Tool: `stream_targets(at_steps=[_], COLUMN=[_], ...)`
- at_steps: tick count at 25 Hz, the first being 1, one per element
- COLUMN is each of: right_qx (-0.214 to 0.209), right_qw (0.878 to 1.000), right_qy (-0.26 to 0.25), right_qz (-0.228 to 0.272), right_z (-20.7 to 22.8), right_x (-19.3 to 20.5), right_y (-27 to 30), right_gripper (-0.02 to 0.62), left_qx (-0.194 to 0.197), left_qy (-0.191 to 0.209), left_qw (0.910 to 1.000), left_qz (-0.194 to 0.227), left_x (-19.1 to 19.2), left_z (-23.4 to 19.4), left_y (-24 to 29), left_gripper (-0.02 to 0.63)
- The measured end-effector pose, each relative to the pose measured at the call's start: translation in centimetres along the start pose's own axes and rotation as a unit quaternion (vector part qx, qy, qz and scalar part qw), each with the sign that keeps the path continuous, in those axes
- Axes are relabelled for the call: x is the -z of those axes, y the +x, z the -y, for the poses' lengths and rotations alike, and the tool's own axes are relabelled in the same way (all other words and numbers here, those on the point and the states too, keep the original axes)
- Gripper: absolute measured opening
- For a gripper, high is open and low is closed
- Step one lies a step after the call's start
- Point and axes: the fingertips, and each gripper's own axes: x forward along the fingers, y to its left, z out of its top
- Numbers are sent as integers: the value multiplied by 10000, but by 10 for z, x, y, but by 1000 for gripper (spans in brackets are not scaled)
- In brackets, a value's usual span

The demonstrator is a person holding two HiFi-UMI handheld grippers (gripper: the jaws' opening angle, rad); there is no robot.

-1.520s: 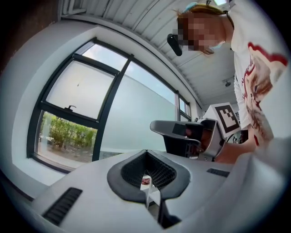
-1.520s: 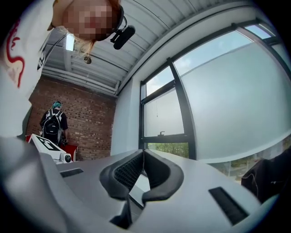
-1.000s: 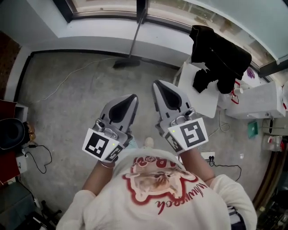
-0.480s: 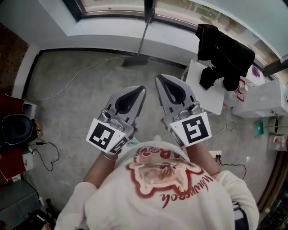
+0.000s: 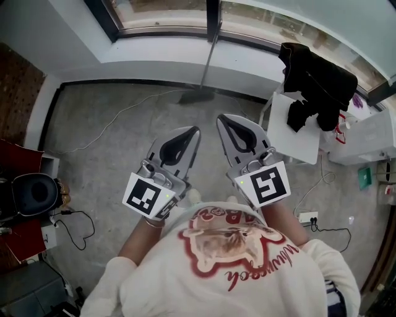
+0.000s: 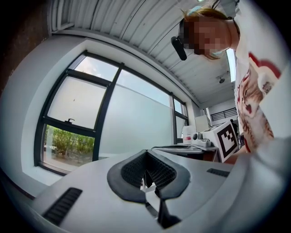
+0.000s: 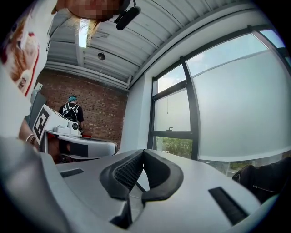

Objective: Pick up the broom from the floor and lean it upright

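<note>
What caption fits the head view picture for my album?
Broom leans upright against the window; left gripper and right gripper shut, empty.

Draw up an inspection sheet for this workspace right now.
Surface: bare grey concrete floor.
Job's things: long-handled grey broom stands upright against the wall below the window, head on the floor.
Clutter: white table carrying a black garment, right; black round container, left.
Grippers: left hand-held gripper and right hand-held gripper both shut, empty, well short of the broom.
Cables: thin white cable across the floor; black cable loop, left; white power strip, right.
Surroundings: large window; another person by a brick wall.
</note>
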Motion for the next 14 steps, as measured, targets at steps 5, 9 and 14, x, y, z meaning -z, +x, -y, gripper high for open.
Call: stream_targets(at_steps=[5,9,14], right_qx=[80,135,229], right_qw=[9999,9996,9996], right_qy=[-134,-188,-86], right_qz=[-58,-134,-111], right_z=[-5,-6,-3], right_x=[1,1,-1], right_y=[11,16,21], right_gripper=[25,25,25], left_qx=[74,162,171], left_qy=[-15,-15,-34], left_qw=[10000,9999,9998], left_qz=[-38,-12,31], left_x=[1,-2,-6], left_z=[-15,-20,-30], left_y=[-7,-9,-10], left_gripper=[17,17,17])
